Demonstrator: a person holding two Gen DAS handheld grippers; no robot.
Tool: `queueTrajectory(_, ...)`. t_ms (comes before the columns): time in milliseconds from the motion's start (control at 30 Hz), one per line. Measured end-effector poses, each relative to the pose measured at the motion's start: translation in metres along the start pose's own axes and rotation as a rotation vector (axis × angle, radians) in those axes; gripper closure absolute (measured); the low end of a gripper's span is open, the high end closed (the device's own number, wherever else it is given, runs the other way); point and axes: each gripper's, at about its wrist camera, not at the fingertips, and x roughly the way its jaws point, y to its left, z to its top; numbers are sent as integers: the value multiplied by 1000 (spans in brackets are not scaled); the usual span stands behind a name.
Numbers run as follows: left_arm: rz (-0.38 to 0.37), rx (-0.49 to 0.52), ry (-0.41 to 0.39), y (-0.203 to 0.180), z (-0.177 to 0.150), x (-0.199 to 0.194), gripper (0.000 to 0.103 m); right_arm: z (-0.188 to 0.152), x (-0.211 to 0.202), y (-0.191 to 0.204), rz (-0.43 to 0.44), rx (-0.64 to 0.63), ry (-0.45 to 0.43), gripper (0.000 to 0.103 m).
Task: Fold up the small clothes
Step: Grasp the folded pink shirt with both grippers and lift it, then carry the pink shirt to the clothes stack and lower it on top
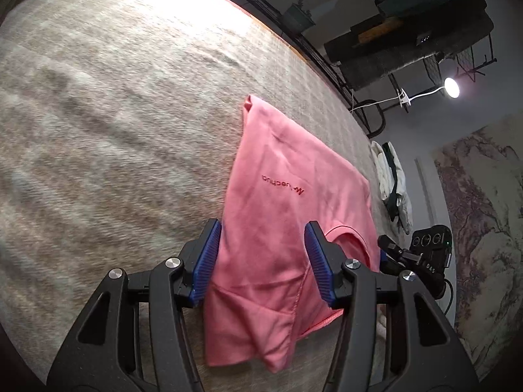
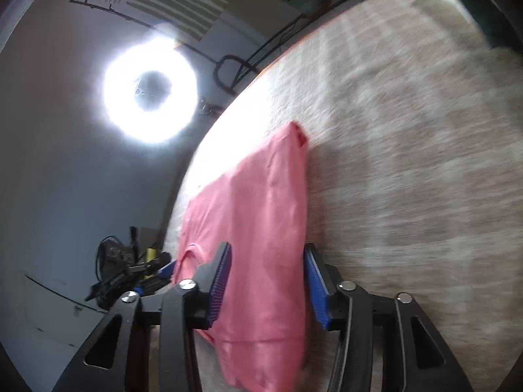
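A pink short-sleeved cotton T-shirt [image 1: 287,189] with a small dark red logo printed on its chest lies spread on a beige, coarsely woven table covering [image 1: 114,114], its collar end nearest both tongs and its hem stretching away from them. The left gripper [image 1: 261,258], black with ribbed blue pads [image 1: 207,258], hovers over the near edge of the shirt with its jaws standing apart; the cloth passes beneath and between them, and neither pad presses on it. Just to its right, the neckline curves beside the right-hand pad, and beyond that the other black tool shows at the table's edge. The right gripper [image 2: 266,281] hangs likewise above the shirt's near side, jaws parted, pink cloth lying in the gap without being pinched. To its left the collar opening shows, and farther left a bright ring light [image 2: 150,89] glares against the grey wall. A heap of white and dark clothes [image 1: 394,186] lies well to the right of the left gripper, at the table's far edge.
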Motion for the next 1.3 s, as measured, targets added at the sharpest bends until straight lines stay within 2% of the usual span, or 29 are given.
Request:
queueTrajectory(33, 9, 2, -5, -2, 1, 2, 50, -1, 4, 3, -6, -6, 4, 62)
queueTrajectory(100, 30, -12, -9, -4, 4, 6, 62, 0, 13, 8, -14, -5, 13, 73)
queueTrajectory(133, 59, -28, -13, -5, 5, 8, 85, 0, 17, 8, -19, 3, 16, 79)
queueTrajectory(167, 74, -41, -6, -5, 5, 12, 96, 0, 22, 9, -35, 13, 20, 90)
queueTrajectory(200, 78, -47, -9, -8, 4, 14, 96, -1, 24, 12, -66, 18, 18, 95)
queueTrajectory(333, 139, 47, -61, -33, -2, 9, 100, -1, 22, 35, -160, -58, 4, 97)
queueTrajectory(433, 132, 77, -83, -46, -3, 1, 100, 1, 15, 57, -207, -130, -7, 97)
queueTrajectory(767, 81, 154, -118, -97, -1, -22, 101, 12, -13, 105, -242, -273, -40, 98)
queueTrajectory(1100, 26, 253, -93, -170, 0, 7, 101, 20, -69, 106, -289, -321, -87, 98)
queueTrajectory(1300, -26, 322, -72, -231, 9, 41, 101, 44, -121, 95, -342, -344, -157, 98)
